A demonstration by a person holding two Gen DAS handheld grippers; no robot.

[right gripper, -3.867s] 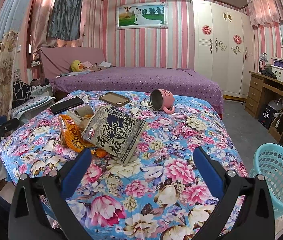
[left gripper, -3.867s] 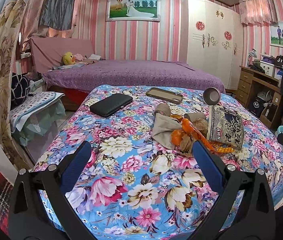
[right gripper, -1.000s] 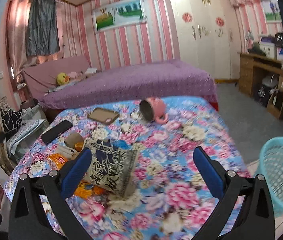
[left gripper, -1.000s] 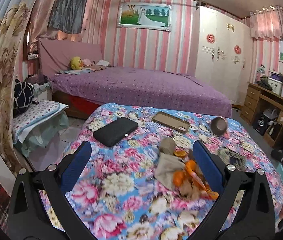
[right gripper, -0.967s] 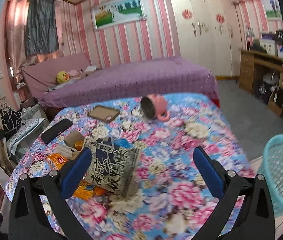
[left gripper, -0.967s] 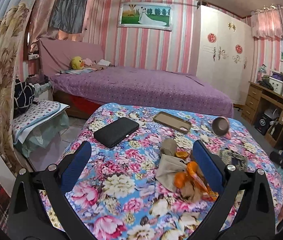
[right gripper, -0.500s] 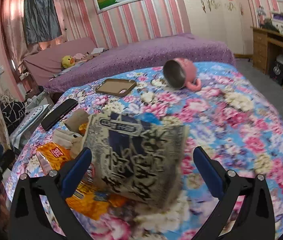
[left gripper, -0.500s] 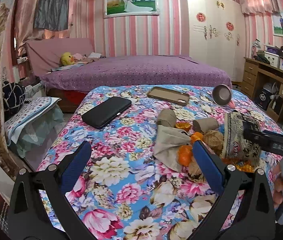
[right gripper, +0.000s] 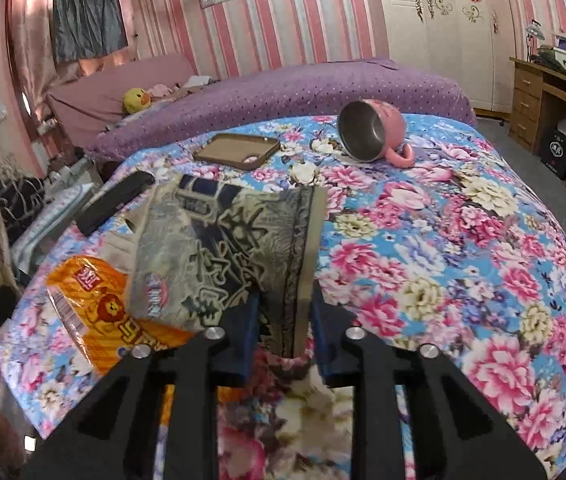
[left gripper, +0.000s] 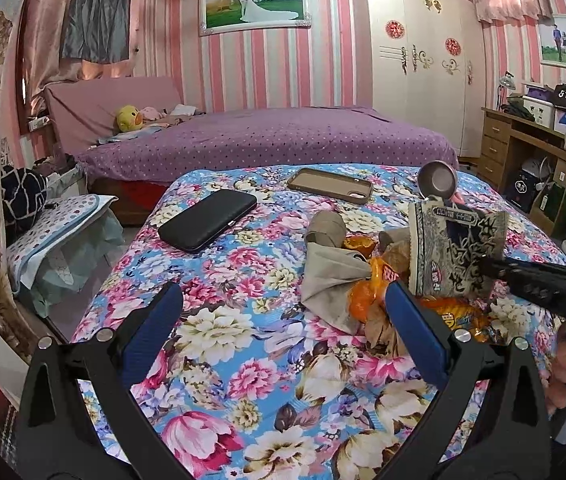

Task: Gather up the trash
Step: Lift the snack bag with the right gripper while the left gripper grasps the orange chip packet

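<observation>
A grey-and-navy snack bag (right gripper: 227,248) stands tilted on the floral bed. My right gripper (right gripper: 285,320) is shut on its lower edge. The bag also shows in the left wrist view (left gripper: 455,248), with the right gripper (left gripper: 495,270) reaching in from the right. An orange snack wrapper (right gripper: 99,312) lies under and left of the bag, next to beige paper scraps (left gripper: 331,276) and orange peel (left gripper: 363,300). My left gripper (left gripper: 283,328) is open and empty, above the floral cover in front of the trash pile.
A black case (left gripper: 209,224), a brown phone case (left gripper: 331,190) and a tipped pink mug (right gripper: 371,132) lie on the floral cover (left gripper: 219,344). A purple bed (left gripper: 267,136) stands behind. A wooden desk (left gripper: 523,148) is at the right, a small side table (left gripper: 59,220) at the left.
My right gripper moved in and closed on the snack bag's lower edge, lifting it upright. My left gripper came closer to the trash pile and stayed open.
</observation>
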